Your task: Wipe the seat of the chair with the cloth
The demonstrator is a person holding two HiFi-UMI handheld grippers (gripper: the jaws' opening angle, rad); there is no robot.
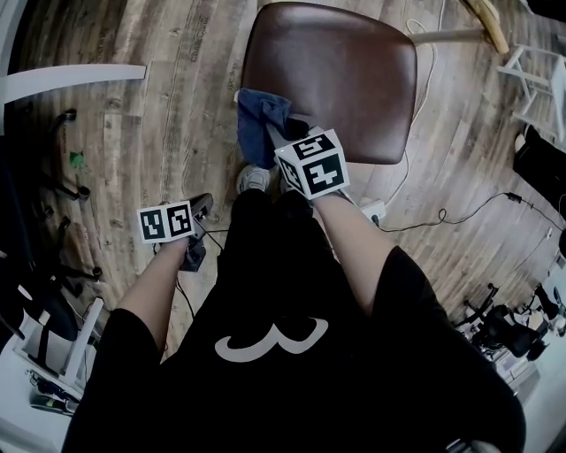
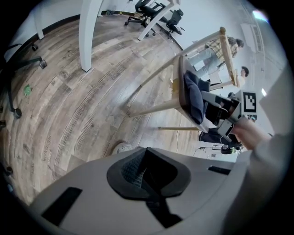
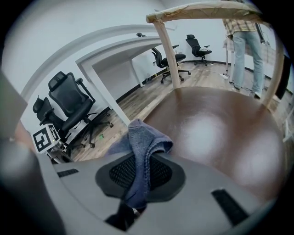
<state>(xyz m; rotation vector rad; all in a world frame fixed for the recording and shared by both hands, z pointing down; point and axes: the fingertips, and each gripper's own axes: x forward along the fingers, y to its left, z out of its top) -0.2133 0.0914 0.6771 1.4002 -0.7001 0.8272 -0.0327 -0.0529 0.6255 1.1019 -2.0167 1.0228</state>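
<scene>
Gripping the cloth (image 3: 143, 142) in right gripper (image 3: 138, 176) jaws at the seat's (image 3: 216, 133) near-left edge, with bare seat far and right; left gripper (image 2: 148, 176) closed empty, well away.

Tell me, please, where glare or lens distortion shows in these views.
Right gripper view: two pale glare patches on the seat, backrest rail bowed by the fisheye; left gripper view: floorboards curve, corners black; head view: seat dull, faint sheen only.
</scene>
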